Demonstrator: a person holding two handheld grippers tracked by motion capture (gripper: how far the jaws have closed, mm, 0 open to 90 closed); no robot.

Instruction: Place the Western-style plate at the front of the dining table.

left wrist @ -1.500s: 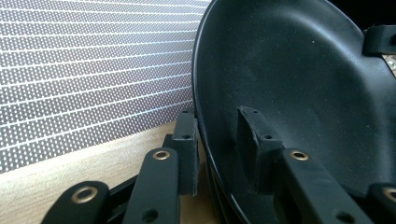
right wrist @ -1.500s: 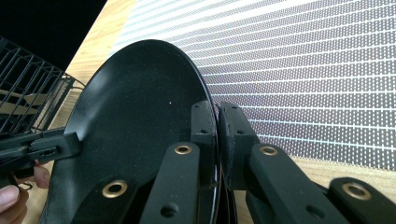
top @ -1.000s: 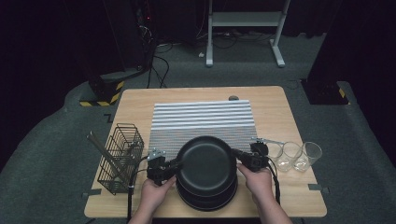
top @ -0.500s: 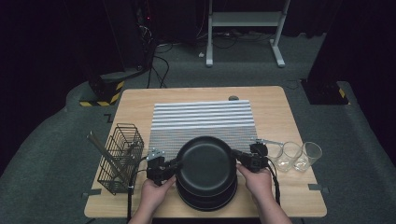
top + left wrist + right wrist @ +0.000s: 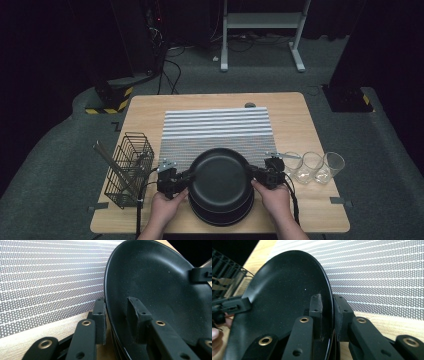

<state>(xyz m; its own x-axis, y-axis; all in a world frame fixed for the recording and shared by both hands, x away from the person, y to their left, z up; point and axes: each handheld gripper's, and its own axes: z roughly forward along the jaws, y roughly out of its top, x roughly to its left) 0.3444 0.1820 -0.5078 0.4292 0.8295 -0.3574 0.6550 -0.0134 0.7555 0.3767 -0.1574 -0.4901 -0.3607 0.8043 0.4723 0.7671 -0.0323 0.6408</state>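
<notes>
Top black plate (image 5: 220, 176) just off the striped mat (image 5: 216, 131), its rim pinched by left gripper (image 5: 184, 178) and right gripper (image 5: 254, 175), whose jaws have just been easing; no writing legible.

We note the top black plate (image 5: 220, 175) on its stack, left gripper (image 5: 186, 178) and right gripper (image 5: 252, 174) at opposite rims; contact appears likely, though unclear from above.
</notes>
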